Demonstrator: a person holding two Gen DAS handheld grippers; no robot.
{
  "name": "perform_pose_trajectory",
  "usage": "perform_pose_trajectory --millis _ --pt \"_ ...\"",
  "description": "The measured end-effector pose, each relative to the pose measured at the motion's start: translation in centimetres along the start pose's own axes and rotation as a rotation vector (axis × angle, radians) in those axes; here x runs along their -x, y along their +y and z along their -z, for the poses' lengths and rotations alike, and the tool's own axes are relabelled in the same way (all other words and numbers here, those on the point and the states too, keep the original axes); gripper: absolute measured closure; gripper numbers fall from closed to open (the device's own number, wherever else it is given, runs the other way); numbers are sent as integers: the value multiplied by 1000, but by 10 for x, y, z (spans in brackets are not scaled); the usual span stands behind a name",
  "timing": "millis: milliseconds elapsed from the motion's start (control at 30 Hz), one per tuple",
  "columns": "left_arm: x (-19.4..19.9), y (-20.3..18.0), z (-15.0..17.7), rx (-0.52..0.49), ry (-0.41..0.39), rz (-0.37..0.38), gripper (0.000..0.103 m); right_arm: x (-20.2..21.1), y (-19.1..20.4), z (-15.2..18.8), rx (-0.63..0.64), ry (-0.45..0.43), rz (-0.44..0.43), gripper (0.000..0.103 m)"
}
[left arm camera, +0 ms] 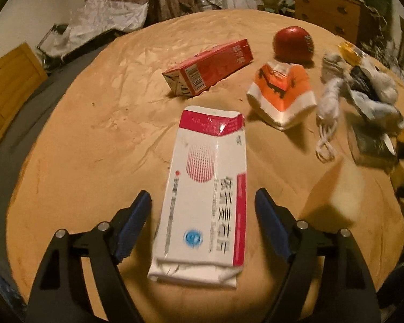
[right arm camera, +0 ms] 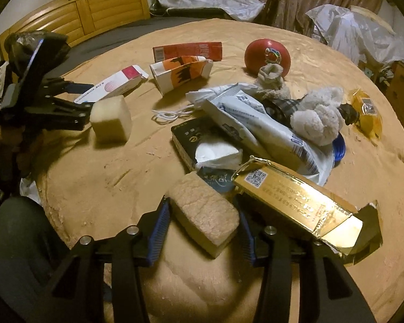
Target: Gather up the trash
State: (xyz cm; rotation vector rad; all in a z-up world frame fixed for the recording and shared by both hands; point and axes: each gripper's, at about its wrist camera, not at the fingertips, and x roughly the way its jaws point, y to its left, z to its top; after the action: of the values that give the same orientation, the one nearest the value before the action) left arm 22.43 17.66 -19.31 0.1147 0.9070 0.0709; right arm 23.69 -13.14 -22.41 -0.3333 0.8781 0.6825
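A flattened white and pink medicine box (left arm camera: pixel 204 188) lies on the tan blanket (left arm camera: pixel 94 134). My left gripper (left arm camera: pixel 203 196) straddles it, open, with a small gap between each blue pad and the box. The right wrist view shows the same left gripper (right arm camera: pixel 91 97) around the medicine box (right arm camera: pixel 113 86). My right gripper (right arm camera: pixel 202 204) is shut on a tan sponge (right arm camera: pixel 204 212), which sits tilted between the pads. A gold box (right arm camera: pixel 299 199) lies just right of the sponge.
A pale foam block (right arm camera: pixel 111 122) stands beside the left gripper. Further back lie a red carton (left arm camera: pixel 210 67), an orange and white carton (left arm camera: pixel 282 94) and a red ball (left arm camera: pixel 293 44). A heap of wrappers (right arm camera: pixel 256 118), grey socks (right arm camera: pixel 317 118) and a black box (right arm camera: pixel 185 134) fills the right.
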Motion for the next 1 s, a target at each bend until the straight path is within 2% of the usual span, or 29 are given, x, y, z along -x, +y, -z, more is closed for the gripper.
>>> perform_pose_trajectory --millis 100,133,267,400,600,667,800,1000 --pt "2 -2 1 4 -17 -9 48 6 0 1 -15 -30 9 60" --pt "5 -2 2 15 -21 5 49 10 0 1 -21 -43 10 61" --pt "12 2 8 50 -42 -10 50 28 6 -2 -39 -107 16 63" --pt "36 5 8 96 -101 -39 50 55 13 -9 -65 -198 2 63" --pt "83 4 -4 134 -206 -54 50 102 5 -25 -132 -337 -93 62" --pt "96 -2 -9 125 -236 -53 50 116 -2 -32 -149 -373 -100 62" --pt "117 -15 -16 130 -277 -37 50 141 -18 -39 -178 -427 -46 62" --pt "164 -62 -11 105 -369 -5 50 169 -7 -32 -169 -469 139 62"
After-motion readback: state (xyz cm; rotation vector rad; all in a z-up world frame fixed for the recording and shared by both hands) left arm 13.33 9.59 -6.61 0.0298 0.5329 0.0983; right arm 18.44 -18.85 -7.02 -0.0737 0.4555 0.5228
